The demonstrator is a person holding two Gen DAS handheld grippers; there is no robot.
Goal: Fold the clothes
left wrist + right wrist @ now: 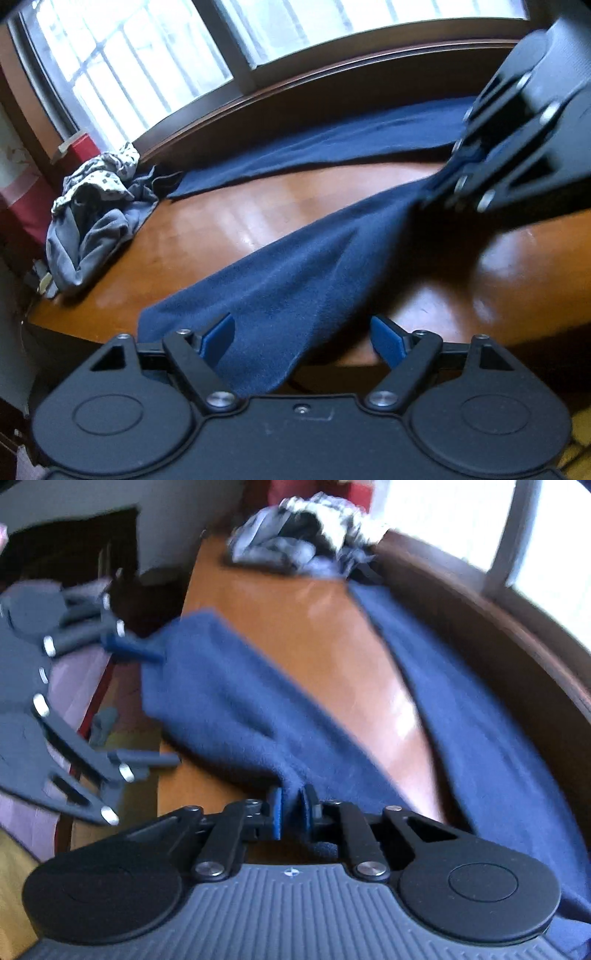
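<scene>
Left wrist view: heap of unfolded clothes point(96, 206) at far left of wooden table point(229, 221); navy garment point(280, 280) stretched, not yet folded flat. Left gripper point(303, 339) jaws wide apart, holding nothing; cloth lies between them. Right gripper point(291, 808) jaws closed on a pinch of the garment edge.
</scene>
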